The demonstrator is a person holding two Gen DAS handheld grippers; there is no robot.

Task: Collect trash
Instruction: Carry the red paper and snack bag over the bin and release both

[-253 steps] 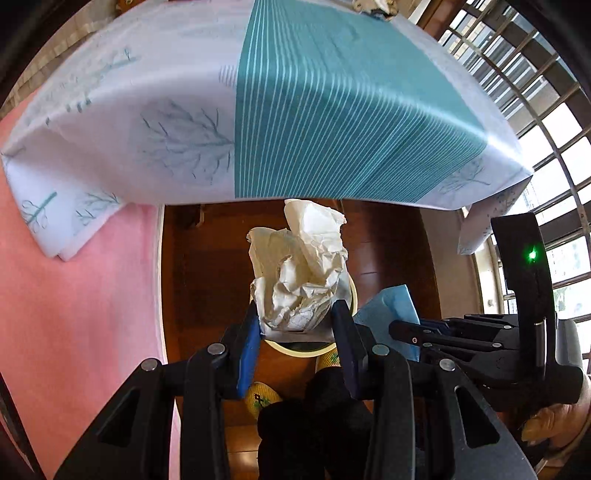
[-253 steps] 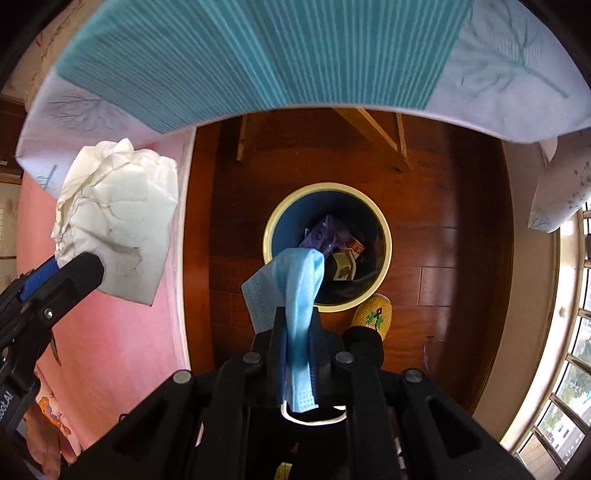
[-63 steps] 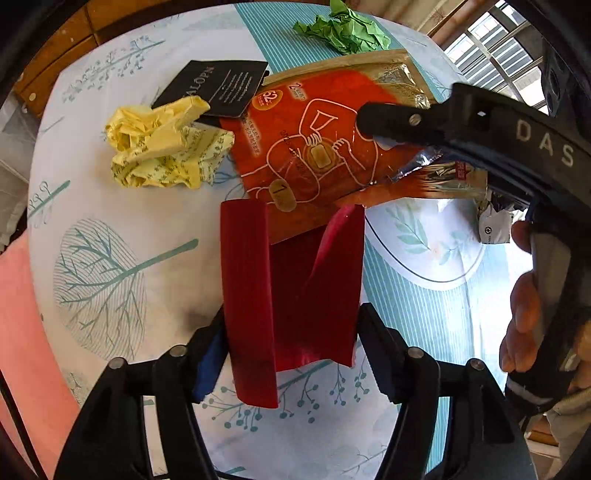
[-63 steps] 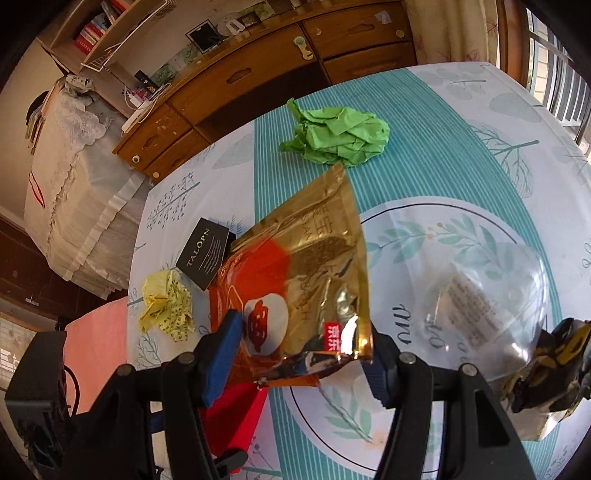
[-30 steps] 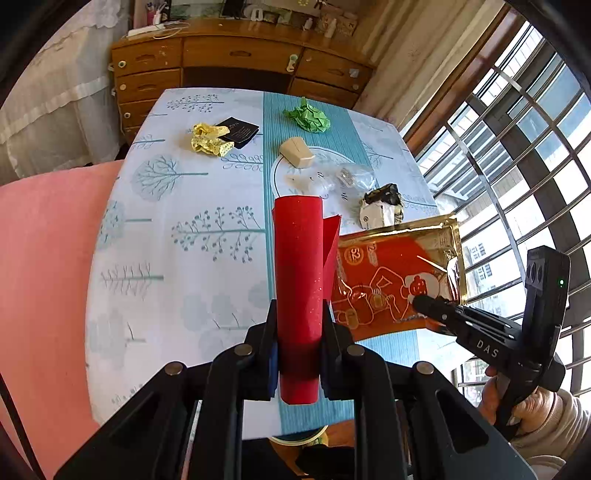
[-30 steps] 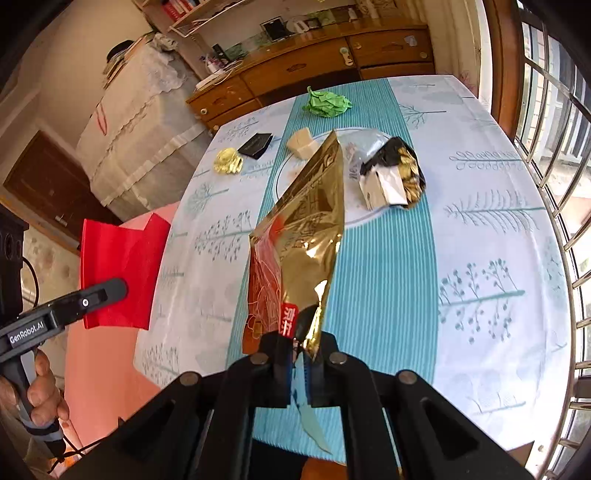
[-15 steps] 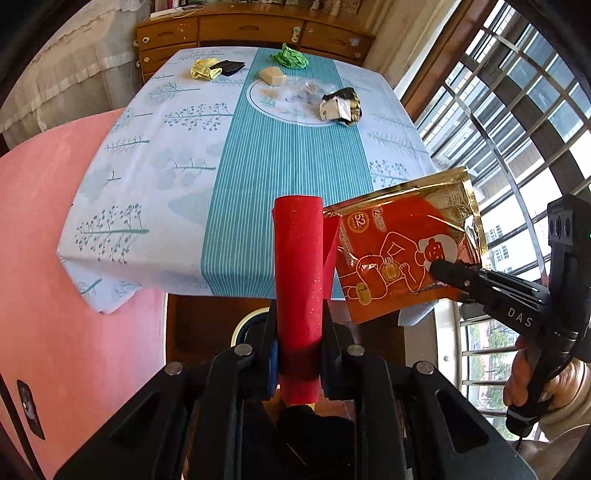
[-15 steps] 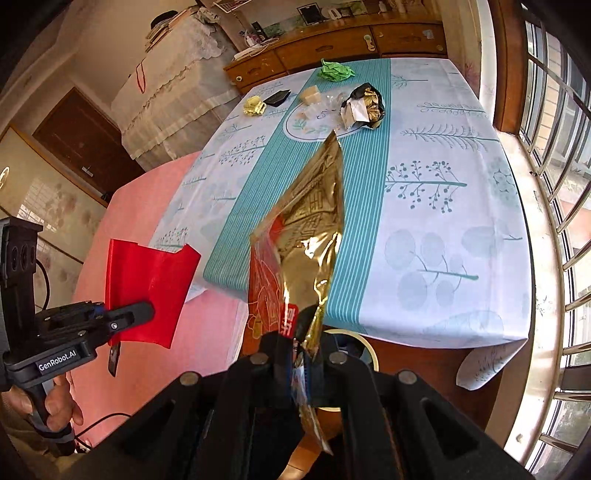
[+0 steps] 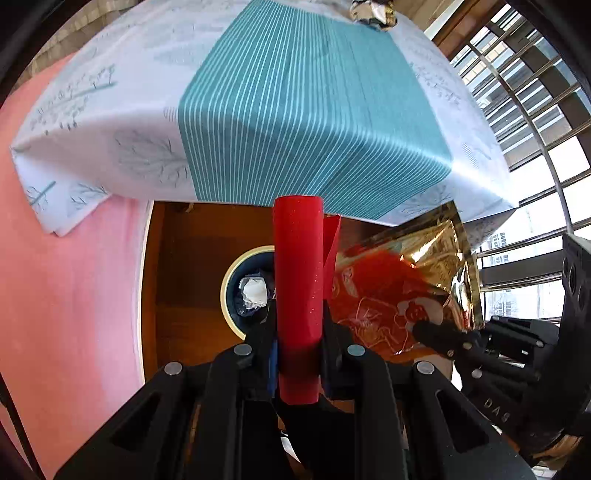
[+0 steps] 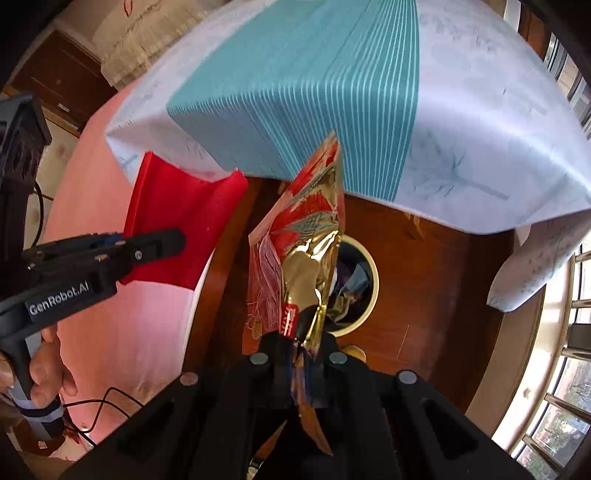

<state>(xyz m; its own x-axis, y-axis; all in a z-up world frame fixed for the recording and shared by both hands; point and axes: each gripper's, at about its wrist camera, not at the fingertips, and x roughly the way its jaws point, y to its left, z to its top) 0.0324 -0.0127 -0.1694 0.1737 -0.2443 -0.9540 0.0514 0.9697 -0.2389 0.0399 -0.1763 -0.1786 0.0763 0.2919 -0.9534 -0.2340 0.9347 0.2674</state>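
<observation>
My left gripper (image 9: pixel 298 343) is shut on a folded red sheet (image 9: pixel 298 273) that stands up between its jaws, directly above the bin (image 9: pixel 229 291). The bin is round with a cream rim and a dark inside, on the wooden floor, with white crumpled paper (image 9: pixel 253 291) in it. My right gripper (image 10: pixel 300 345) is shut on the bottom corner of a gold and red foil pouch (image 10: pixel 301 254), which hangs over the same bin (image 10: pixel 373 284). The left gripper with the red sheet (image 10: pixel 177 221) shows at the left of the right wrist view; the right gripper (image 9: pixel 439 334) with the pouch (image 9: pixel 399 284) shows at the right of the left wrist view.
The table edge with its white and teal striped cloth (image 9: pixel 295 110) overhangs just beyond the bin. A crumpled foil wrapper (image 9: pixel 371 11) lies at the far end of it. A pink rug (image 9: pixel 66 277) covers the floor to the left. Window bars (image 9: pixel 535 92) stand on the right.
Both grippers have swung back from over the table and sunk below its edge, carrying the red sheet and the foil pouch. The bin on the floor has come into view under them.
</observation>
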